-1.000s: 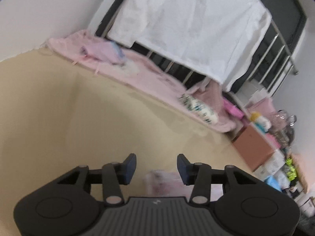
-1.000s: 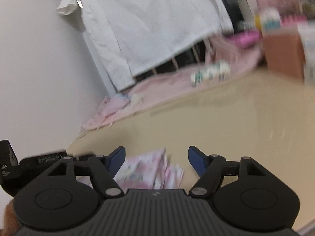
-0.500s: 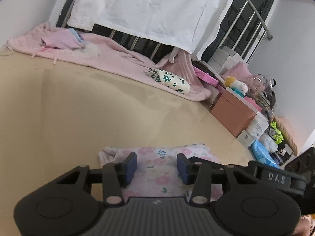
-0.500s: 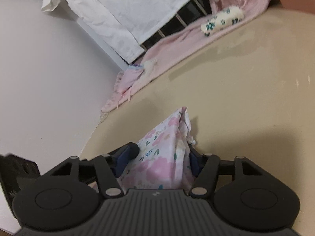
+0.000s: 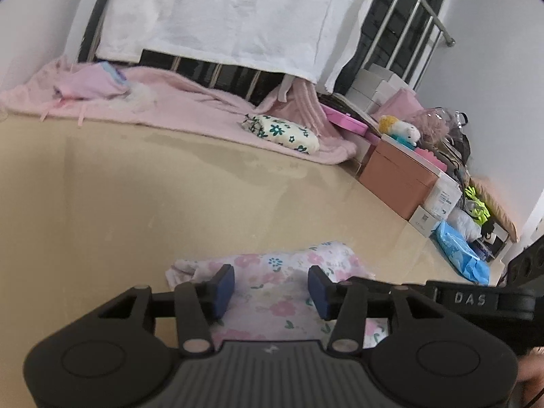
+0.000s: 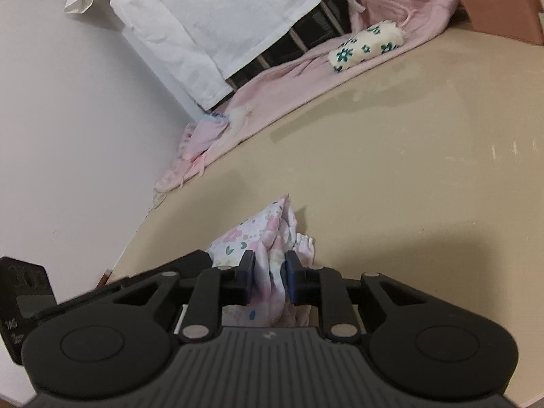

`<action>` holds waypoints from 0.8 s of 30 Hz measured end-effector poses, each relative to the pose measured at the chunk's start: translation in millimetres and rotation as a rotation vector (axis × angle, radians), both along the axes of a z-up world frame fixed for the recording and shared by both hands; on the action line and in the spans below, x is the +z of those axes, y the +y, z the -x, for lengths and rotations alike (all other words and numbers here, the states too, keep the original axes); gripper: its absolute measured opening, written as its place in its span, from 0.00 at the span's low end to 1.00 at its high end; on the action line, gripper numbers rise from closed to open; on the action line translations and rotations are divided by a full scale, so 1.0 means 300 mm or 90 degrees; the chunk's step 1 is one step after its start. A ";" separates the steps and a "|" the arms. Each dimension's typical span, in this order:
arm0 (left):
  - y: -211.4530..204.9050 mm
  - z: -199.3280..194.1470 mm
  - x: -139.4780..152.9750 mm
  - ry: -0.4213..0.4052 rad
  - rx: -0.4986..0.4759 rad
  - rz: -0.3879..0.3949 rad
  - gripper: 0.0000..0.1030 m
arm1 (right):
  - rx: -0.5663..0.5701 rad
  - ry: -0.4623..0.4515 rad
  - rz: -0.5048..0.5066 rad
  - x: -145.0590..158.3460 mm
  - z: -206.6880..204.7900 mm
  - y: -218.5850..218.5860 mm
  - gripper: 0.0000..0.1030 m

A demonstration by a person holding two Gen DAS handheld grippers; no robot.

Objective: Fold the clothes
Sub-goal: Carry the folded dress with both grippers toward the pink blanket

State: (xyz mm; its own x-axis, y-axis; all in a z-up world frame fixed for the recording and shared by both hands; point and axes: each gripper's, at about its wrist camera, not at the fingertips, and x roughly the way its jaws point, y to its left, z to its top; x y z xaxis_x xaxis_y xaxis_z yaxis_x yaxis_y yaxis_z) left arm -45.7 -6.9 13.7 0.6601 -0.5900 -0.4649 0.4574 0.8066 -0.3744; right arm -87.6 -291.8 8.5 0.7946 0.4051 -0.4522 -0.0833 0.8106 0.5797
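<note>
the left gripper (image 5: 270,287) hangs over the floral garment (image 5: 272,292) on the tan table (image 5: 136,204), its fingers spread wide with cloth showing between them. the right gripper (image 6: 269,277) has its fingers drawn narrow, pinching a bunched fold of the same floral garment (image 6: 265,234) near the table's edge.

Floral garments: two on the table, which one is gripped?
The pink-flowered garment, pinched by the right gripper. The cream bundle with green flowers lies far off on the pink blanket, untouched.
</note>
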 end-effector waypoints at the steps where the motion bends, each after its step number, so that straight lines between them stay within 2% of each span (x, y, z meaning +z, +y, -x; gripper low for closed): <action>1: 0.020 0.005 0.004 0.003 0.007 0.018 0.45 | -0.005 -0.013 0.023 0.019 0.011 0.008 0.21; 4: 0.093 0.030 0.025 -0.002 0.035 0.073 0.49 | -0.015 -0.064 0.063 0.077 0.043 0.022 0.21; 6: 0.120 0.052 0.034 -0.023 0.037 0.068 0.50 | -0.021 -0.088 0.061 0.098 0.047 0.017 0.21; 8: 0.136 0.079 0.027 -0.036 0.047 0.058 0.50 | -0.028 -0.096 0.060 0.098 0.034 0.014 0.16; 9: 0.141 0.088 0.019 -0.032 0.047 0.061 0.50 | -0.028 -0.086 0.067 0.085 0.019 0.017 0.08; 13: 0.134 0.098 -0.013 -0.001 0.053 0.048 0.50 | -0.063 -0.019 0.107 -0.001 -0.012 0.023 0.06; 15: 0.127 0.094 -0.029 0.008 0.055 0.037 0.50 | -0.047 -0.044 0.125 0.024 0.007 0.046 0.05; 21: 0.212 0.119 0.025 -0.031 0.104 0.088 0.50 | 0.001 -0.117 0.180 0.101 0.065 0.113 0.07; 24: 0.205 0.158 0.069 -0.074 0.070 0.086 0.50 | 0.025 -0.152 0.208 0.137 0.092 0.147 0.08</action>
